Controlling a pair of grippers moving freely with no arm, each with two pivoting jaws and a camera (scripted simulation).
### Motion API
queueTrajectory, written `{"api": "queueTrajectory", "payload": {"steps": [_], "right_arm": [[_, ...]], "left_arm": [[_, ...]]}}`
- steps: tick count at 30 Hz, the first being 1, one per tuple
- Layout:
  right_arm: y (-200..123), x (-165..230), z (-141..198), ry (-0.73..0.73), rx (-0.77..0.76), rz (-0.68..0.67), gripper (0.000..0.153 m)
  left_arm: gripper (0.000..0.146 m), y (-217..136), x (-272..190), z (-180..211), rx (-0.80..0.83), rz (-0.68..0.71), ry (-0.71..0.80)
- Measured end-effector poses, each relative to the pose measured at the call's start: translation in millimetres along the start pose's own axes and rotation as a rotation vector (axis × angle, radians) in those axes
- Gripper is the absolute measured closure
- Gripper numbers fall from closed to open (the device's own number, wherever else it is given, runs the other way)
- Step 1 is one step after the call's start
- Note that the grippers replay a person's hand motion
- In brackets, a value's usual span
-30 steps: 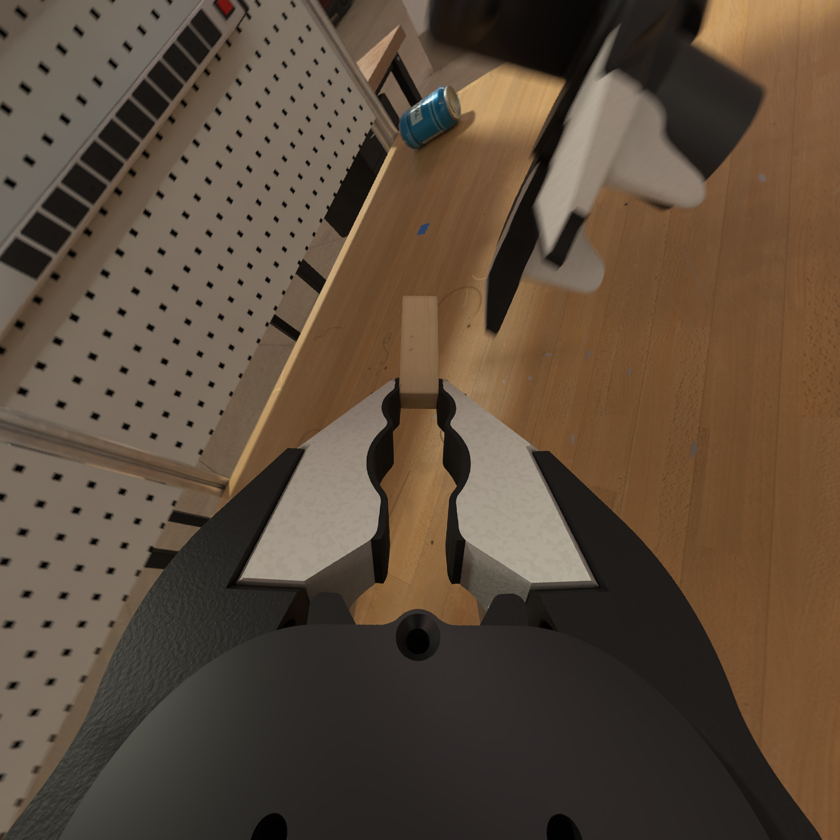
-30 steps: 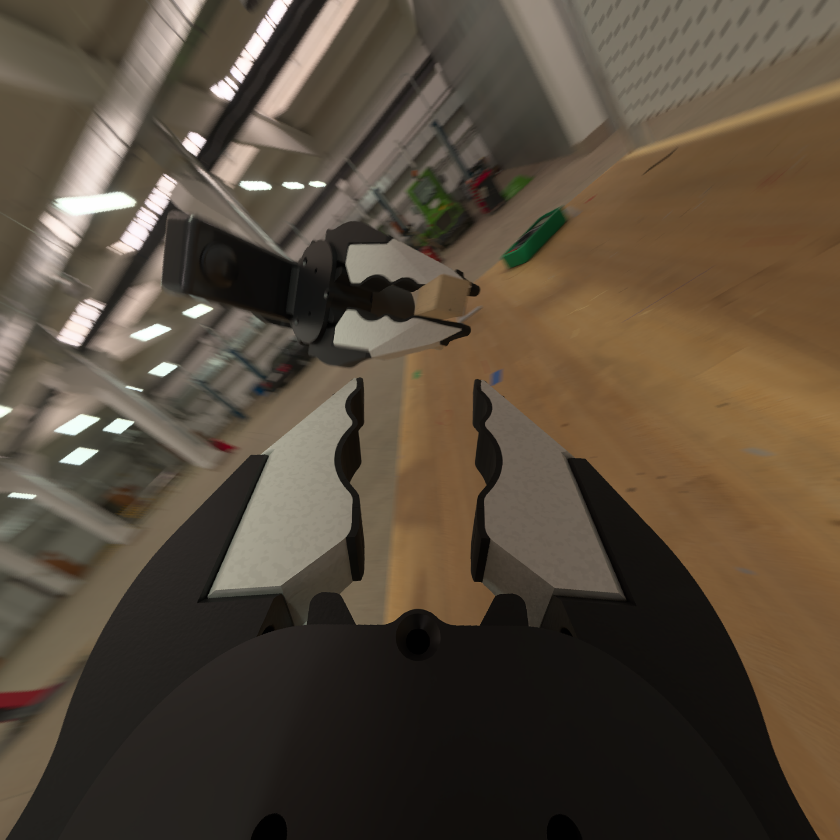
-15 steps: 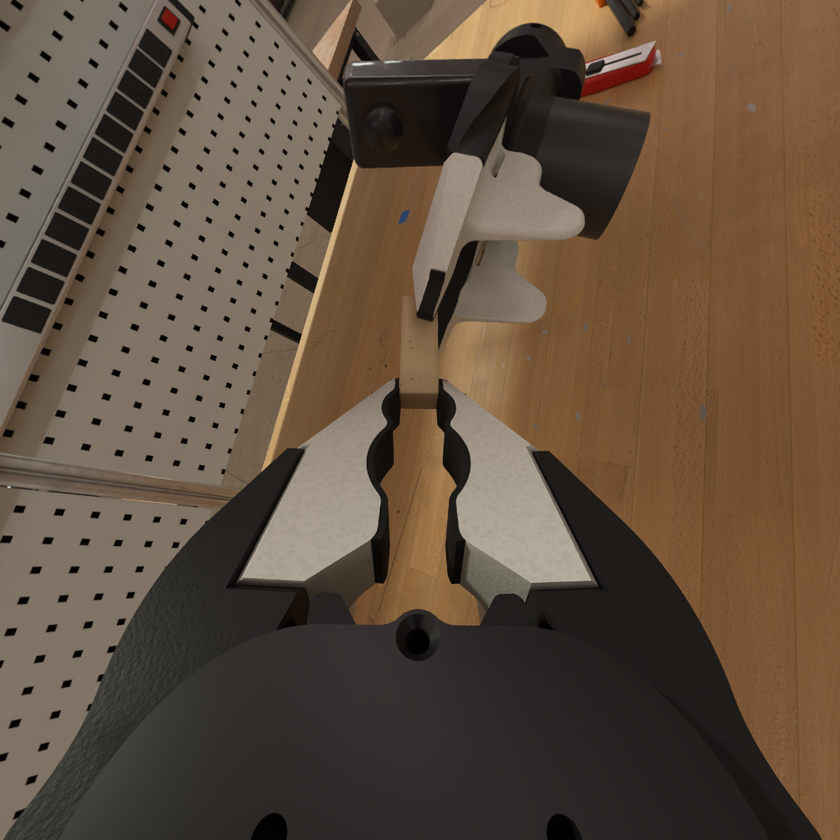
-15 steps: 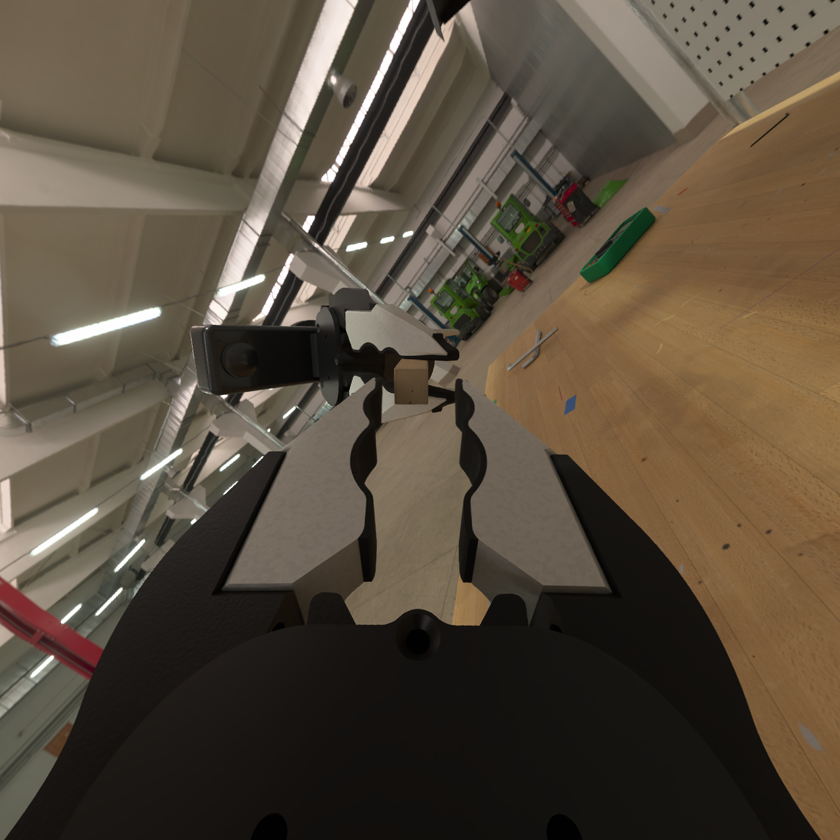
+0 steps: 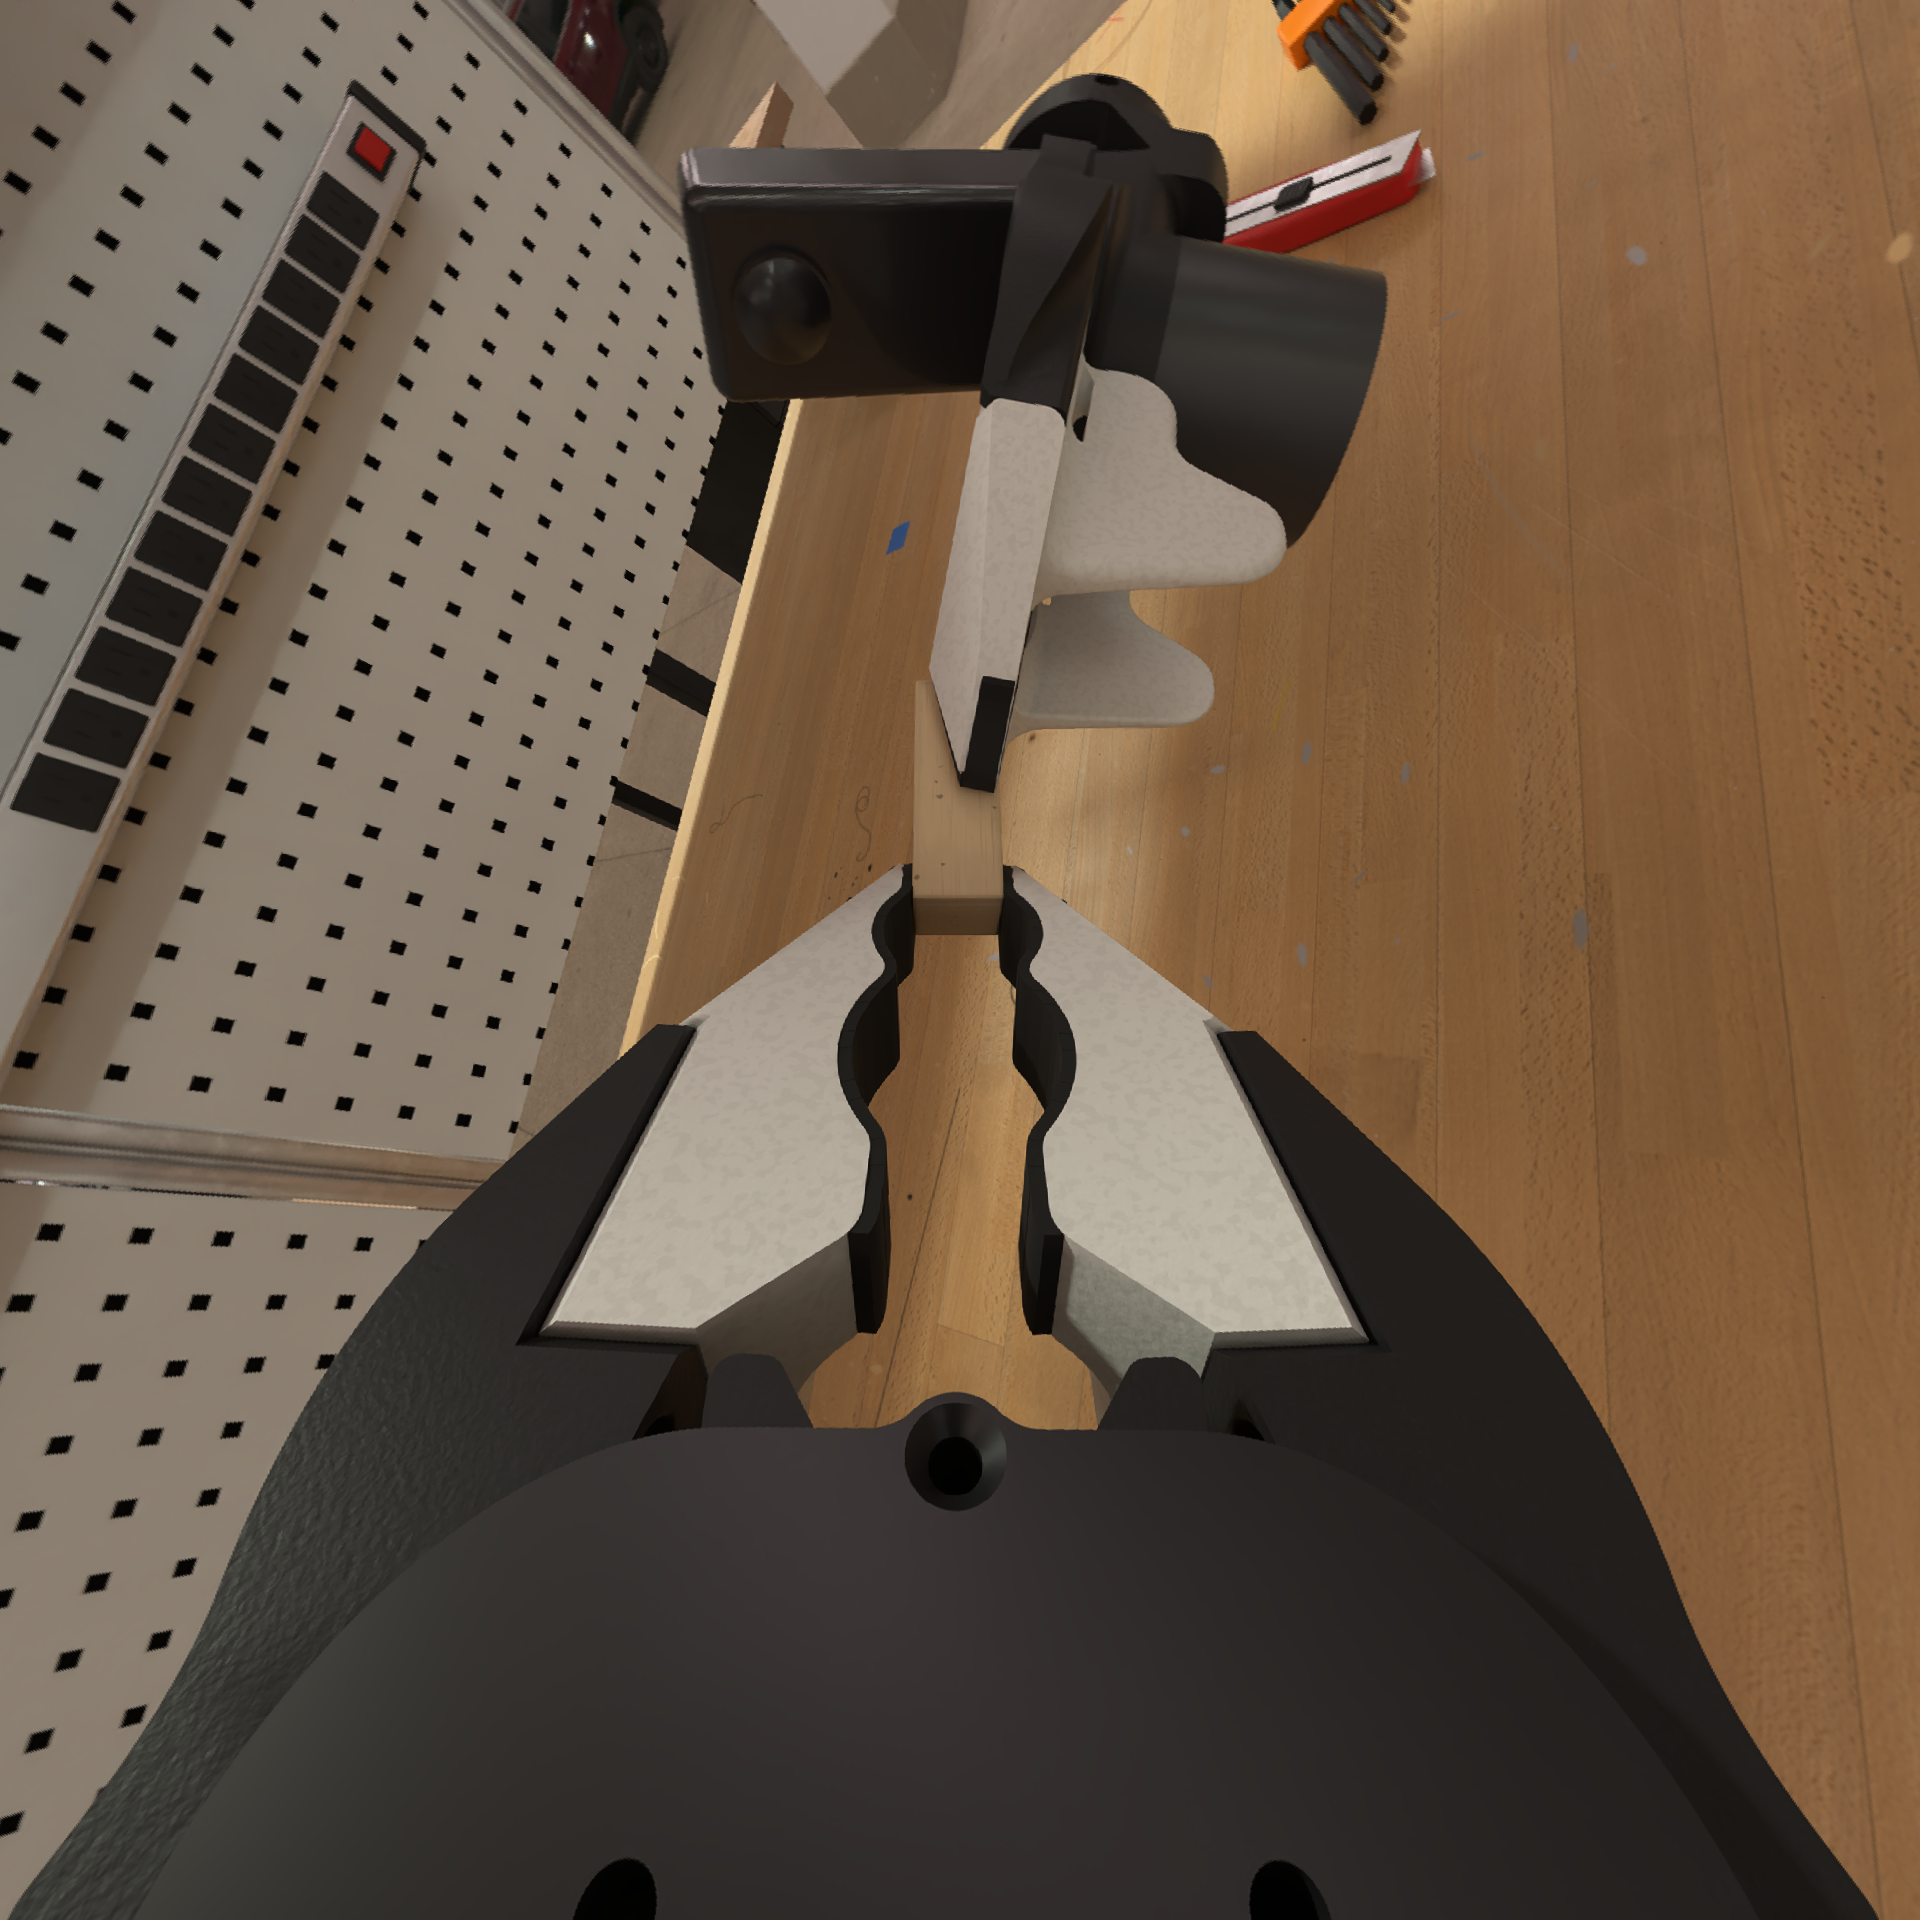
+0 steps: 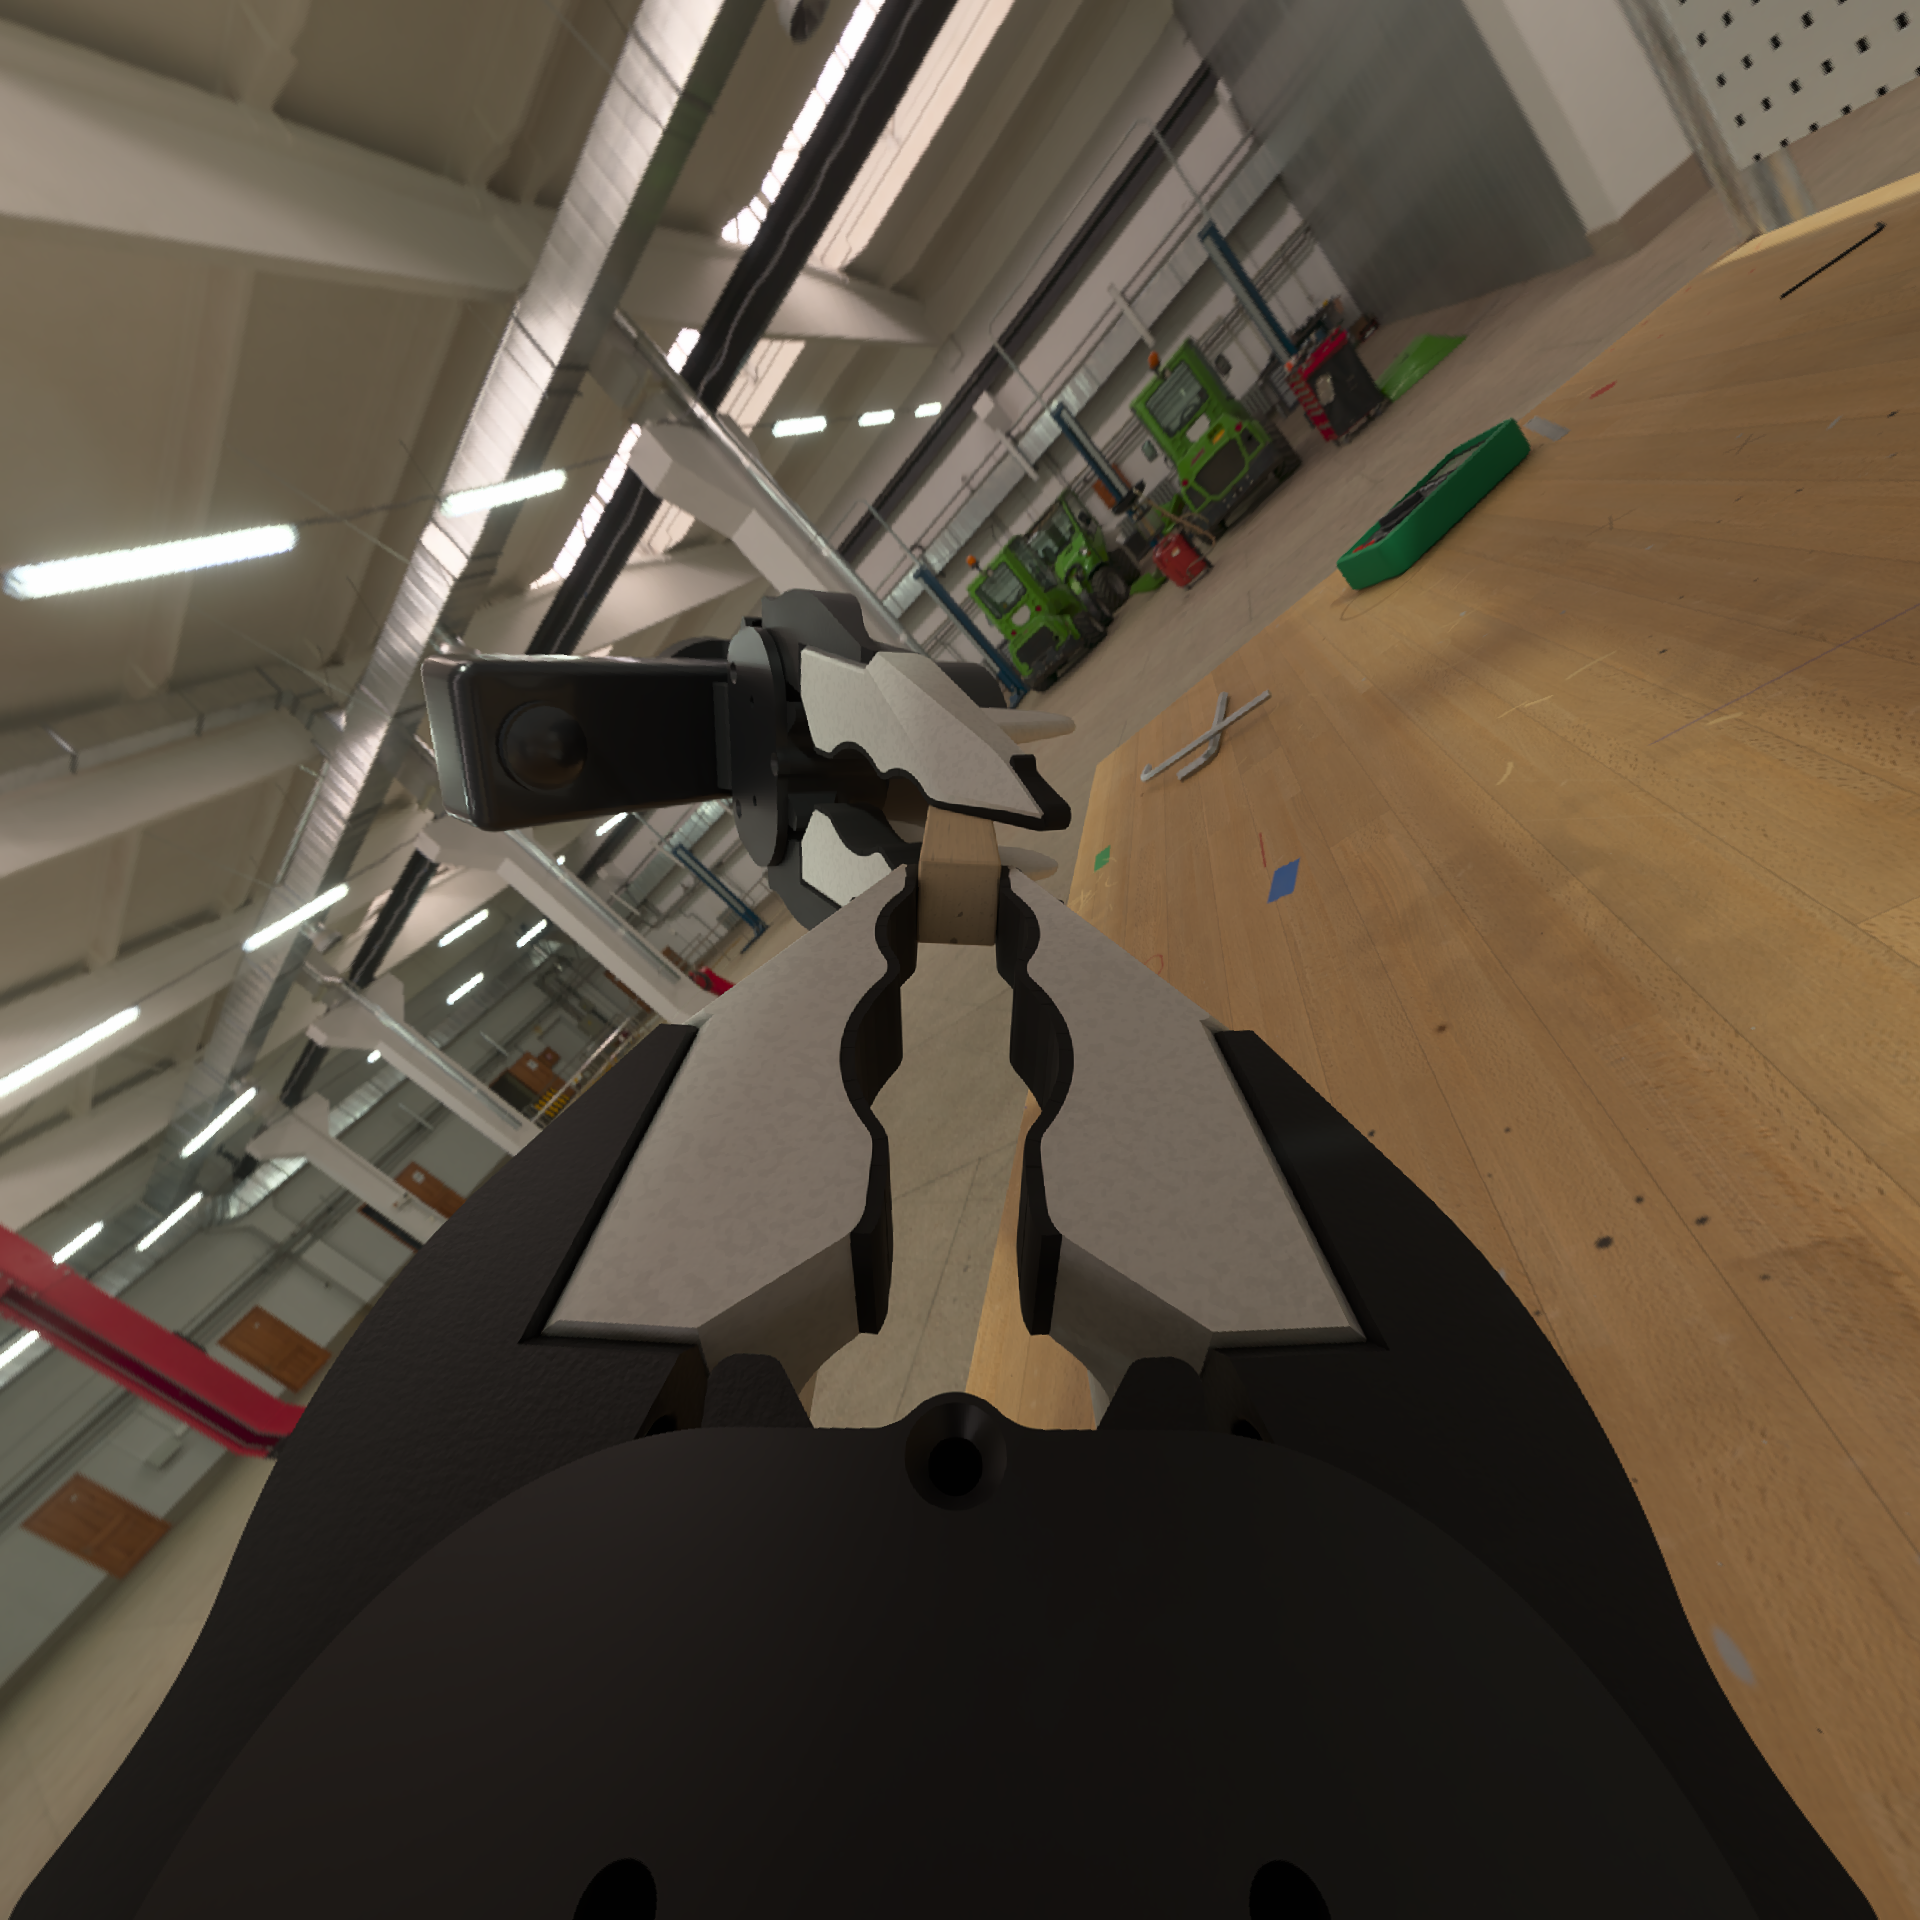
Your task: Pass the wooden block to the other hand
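Observation:
The wooden block (image 5: 951, 831) is a slim pale bar held in the air above the wooden bench (image 5: 1558, 935). My left gripper (image 5: 956, 896) is shut on its near end. My right gripper (image 5: 982, 753) comes in from the far side, turned on edge, with its fingertips on the block's far end. In the right wrist view my right gripper (image 6: 956, 906) is shut on the block (image 6: 956, 878), both fingertips touching its sides. The left gripper (image 6: 961, 821) still clamps the block's other end just beyond. Both grippers hold the block at once.
A pegboard wall with a white power strip (image 5: 208, 499) runs along the bench's left edge. A red utility knife (image 5: 1330, 192) and an orange tool set (image 5: 1330, 42) lie far off. A green tray (image 6: 1434, 520) and grey metal keys (image 6: 1205, 738) lie on the bench.
My right gripper has swung in to the block's far end and narrowed from wide open until its fingers touch the block. My left gripper has kept its hold, barely moving.

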State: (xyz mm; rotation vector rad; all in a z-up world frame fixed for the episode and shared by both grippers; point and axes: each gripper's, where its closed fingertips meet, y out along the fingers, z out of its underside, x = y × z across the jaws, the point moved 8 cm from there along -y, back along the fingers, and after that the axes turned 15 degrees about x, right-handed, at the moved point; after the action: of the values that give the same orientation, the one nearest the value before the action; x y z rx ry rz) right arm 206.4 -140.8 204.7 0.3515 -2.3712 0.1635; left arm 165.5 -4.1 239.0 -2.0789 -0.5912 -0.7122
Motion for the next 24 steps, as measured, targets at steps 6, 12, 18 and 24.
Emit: {"api": "queueTrajectory", "payload": {"steps": [6, 12, 18, 24], "right_arm": [[-2.3, 2.8, -0.3, -0.032, 0.027, 0.013, 0.139], [-3.5, 1.7, 3.1, -0.012, -0.003, -0.022, 0.139], [-11.7, -3.0, 2.3, -0.019, -0.034, 0.017, 0.139], [-39.1, 8.0, 12.5, -0.115, -0.044, 0.108, 0.139]], "left_arm": [[0.131, 0.0, -0.1, -2.4, -0.012, 0.017, 0.012], [0.132, -0.1, -1.8, -5.5, 0.0, -0.033, 0.077], [0.118, 5.5, 11.4, -1.1, 0.002, -0.014, 0.044], [0.039, 53.2, 95.6, 51.2, 0.131, 0.3, -0.26]]}}
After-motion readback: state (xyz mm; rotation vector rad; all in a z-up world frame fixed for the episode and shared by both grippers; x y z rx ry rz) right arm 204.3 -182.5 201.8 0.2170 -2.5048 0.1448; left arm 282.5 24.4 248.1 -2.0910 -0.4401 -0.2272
